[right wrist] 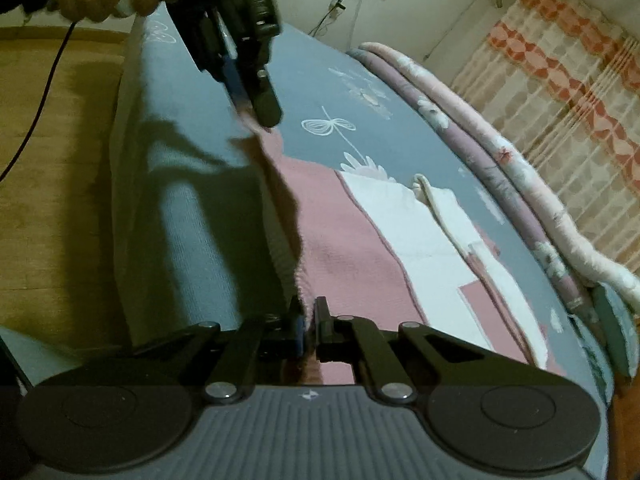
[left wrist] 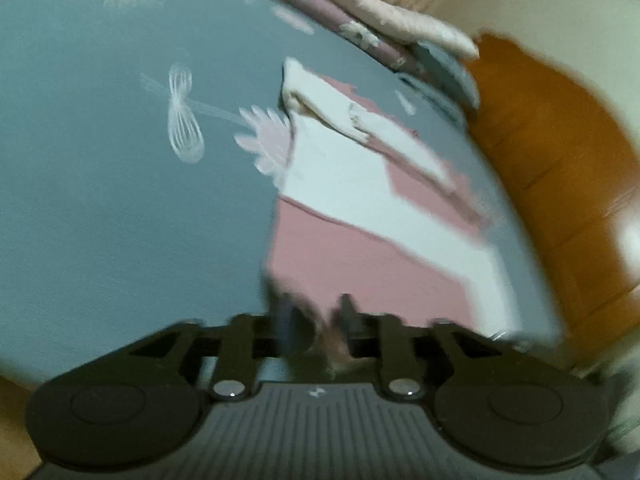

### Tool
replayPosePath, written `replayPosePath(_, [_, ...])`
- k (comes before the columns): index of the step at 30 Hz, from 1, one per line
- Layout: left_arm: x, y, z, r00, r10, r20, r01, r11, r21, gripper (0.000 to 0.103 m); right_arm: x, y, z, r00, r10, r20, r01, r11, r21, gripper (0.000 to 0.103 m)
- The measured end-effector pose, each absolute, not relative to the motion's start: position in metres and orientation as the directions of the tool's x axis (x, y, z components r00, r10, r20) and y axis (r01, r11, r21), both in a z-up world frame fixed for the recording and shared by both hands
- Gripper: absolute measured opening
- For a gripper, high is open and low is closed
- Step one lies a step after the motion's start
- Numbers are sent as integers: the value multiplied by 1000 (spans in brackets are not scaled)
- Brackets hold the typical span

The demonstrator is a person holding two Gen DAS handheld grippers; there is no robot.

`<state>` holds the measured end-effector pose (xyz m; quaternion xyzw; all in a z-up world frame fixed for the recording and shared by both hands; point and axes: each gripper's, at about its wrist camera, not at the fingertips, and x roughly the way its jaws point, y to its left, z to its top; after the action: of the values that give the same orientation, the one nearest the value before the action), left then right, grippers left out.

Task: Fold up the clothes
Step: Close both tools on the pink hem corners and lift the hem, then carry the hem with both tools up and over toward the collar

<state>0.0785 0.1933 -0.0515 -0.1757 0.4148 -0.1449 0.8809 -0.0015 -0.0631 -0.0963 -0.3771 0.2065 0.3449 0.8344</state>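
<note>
bed [right wrist: 192, 216]: grey-blue sheet, white flower prints; fills centre of both views
room: wood floor [right wrist: 52, 152] left, patterned curtain [right wrist: 560, 92] upper right, rolled quilt [right wrist: 500, 168] along far bed edge
garment [right wrist: 360, 256]: one, pink and white, flat on bed, centre
right gripper [right wrist: 308, 320]: fingers pinched on pink hem, bottom centre
left gripper [right wrist: 256, 108]: upper left in right view, fingers on garment edge; blurred, grip can't tell

A home bedroom: a bed [right wrist: 192, 216] under a grey-blue sheet printed with flowers, rolled floral quilts [right wrist: 492, 168] along its far edge, a patterned orange-and-cream curtain [right wrist: 560, 92], and a wooden floor [right wrist: 52, 160]. The blurred orange-brown shape [left wrist: 552, 152] is perhaps a wooden bedframe.
</note>
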Motion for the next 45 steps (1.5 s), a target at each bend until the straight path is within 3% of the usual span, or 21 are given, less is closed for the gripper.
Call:
replayPosePath(3, [63, 169, -38, 662, -319, -678, 245, 947, -207, 52, 7, -68, -87, 652, 441, -617, -749, 498, -437, 5])
replayPosePath(8, [41, 121, -30, 673, -371, -640, 524, 850, 57, 70, 15, -74, -76, 636, 458, -621, -760, 511, -401, 5])
replayPosePath(12, [34, 79, -46, 664, -335, -668, 648, 703, 292, 70, 16, -75, -73, 628, 462, -626, -766, 509, -392, 5])
replayPosePath(18, [32, 28, -76, 735, -241, -634, 661, 464, 590, 70, 17, -75, -72, 625, 462, -629, -767, 512, -387, 5])
replayPosePath(19, [33, 21, -81, 756, -219, -617, 643, 425, 637, 68, 16, -75, -71, 626, 462, -628, -766, 513, -387, 5])
replayPosePath(20, [34, 16, -85, 774, -198, -601, 624, 400, 672, 54, 15, -75, -71, 629, 461, -627, -764, 515, -388, 5])
replayPosePath(21, [34, 11, -87, 787, -184, -589, 609, 384, 694, 33, 15, -76, -71, 631, 460, -625, -762, 517, -389, 5])
replayPosePath(23, [35, 6, -85, 787, -181, -590, 608, 388, 693, 8, 14, -77, -70, 641, 454, -619, -753, 526, -394, 10])
replayPosePath(24, [34, 8, -82, 784, -190, -590, 610, 408, 679, 7, 12, -79, -71, 647, 447, -618, -748, 529, -401, 14])
replayPosePath(26, [33, 9, -76, 791, -196, -579, 600, 434, 673, 7, 8, -82, -73, 664, 429, -612, -732, 537, -419, 36])
replayPosePath(28, [32, 12, -67, 798, -203, -568, 587, 475, 655, 6, 2, -88, -79, 691, 396, -605, -707, 545, -450, 43])
replayPosePath(45, [46, 14, -46, 801, -237, -550, 581, 532, 616, 8, -19, -152, -127, 880, -25, -475, -383, 557, -737, 51])
